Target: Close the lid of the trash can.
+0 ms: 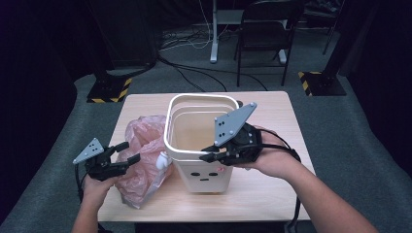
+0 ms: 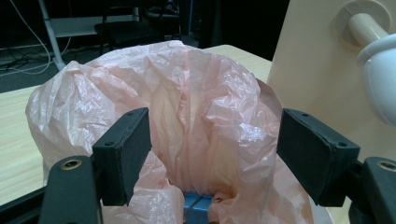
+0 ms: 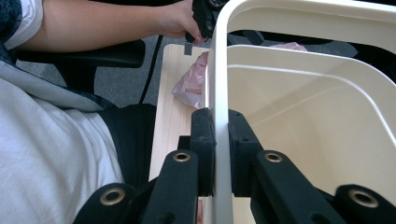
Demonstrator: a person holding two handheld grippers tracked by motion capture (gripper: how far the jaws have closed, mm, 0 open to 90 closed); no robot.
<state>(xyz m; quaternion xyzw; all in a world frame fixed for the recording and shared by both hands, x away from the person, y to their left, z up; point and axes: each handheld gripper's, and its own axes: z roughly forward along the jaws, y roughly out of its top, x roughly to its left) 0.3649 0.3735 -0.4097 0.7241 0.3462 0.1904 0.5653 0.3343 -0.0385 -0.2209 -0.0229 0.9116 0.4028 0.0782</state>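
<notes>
A cream plastic bin with a little face on its front stands mid-table. My right gripper is shut on the near rim of the bin, one pad outside the wall and one inside. A crumpled pink plastic bag lies on the table left of the bin. My left gripper hovers open at the bag's near left side, its pads spread wide with the pink bag between and beyond them, not pinched. The bin's white handle knob shows at the right of the left gripper view.
The light wooden table has bare surface to the right of and behind the bin. A folding chair and a desk leg stand on the grey floor beyond. Yellow-black floor plates lie at the far corners.
</notes>
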